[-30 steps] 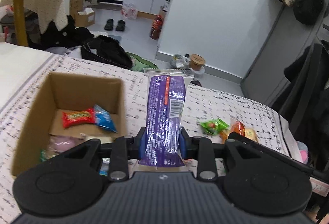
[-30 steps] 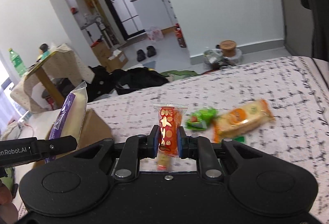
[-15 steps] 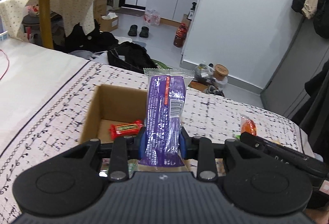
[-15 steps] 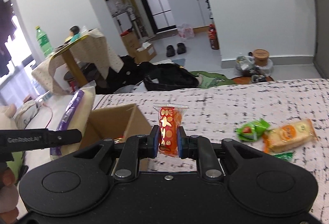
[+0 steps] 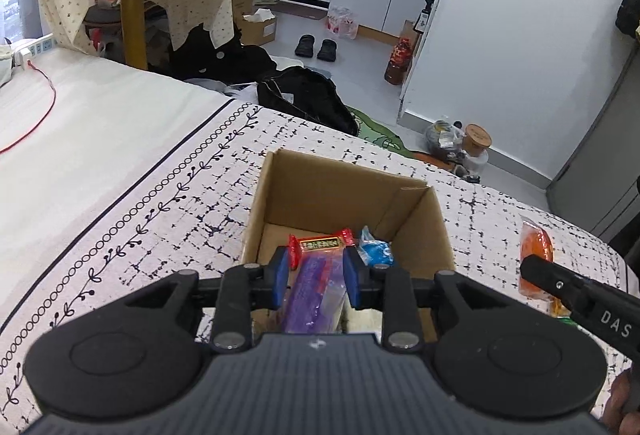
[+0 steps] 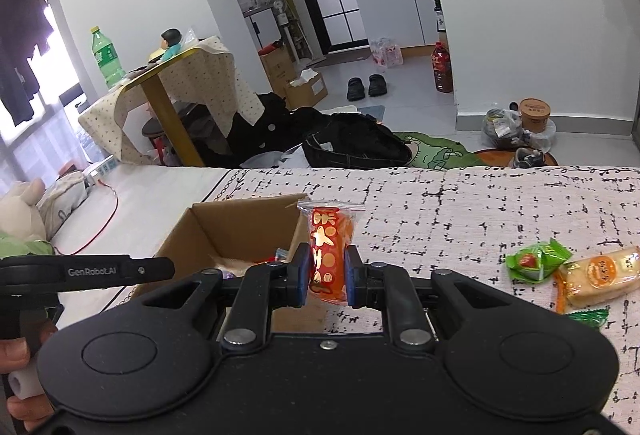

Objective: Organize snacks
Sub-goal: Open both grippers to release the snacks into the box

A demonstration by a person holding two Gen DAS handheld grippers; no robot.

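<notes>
An open cardboard box (image 5: 316, 183) stands on the patterned bedspread; it also shows in the right wrist view (image 6: 224, 223). Inside lie a red bar (image 5: 320, 244) and a blue packet (image 5: 376, 250). My left gripper (image 5: 315, 276) is open over the box's near edge, and the purple snack pack (image 5: 316, 295) lies loose between its jaws, dropping into the box. My right gripper (image 6: 328, 277) is shut on a red-orange snack packet (image 6: 330, 247), held just right of the box; the packet also shows in the left wrist view (image 5: 538, 255).
A green packet (image 6: 536, 261), an orange-labelled cake pack (image 6: 600, 275) and a small green wrapper (image 6: 588, 317) lie on the bedspread to the right. The bed's far edge drops to a floor with bags (image 6: 352, 143). A red cable (image 5: 40, 115) lies on the left.
My left gripper moved over the box and opened; the purple pack slid down from upright between the fingers. My right gripper moved left, closer to the box, still holding its packet.
</notes>
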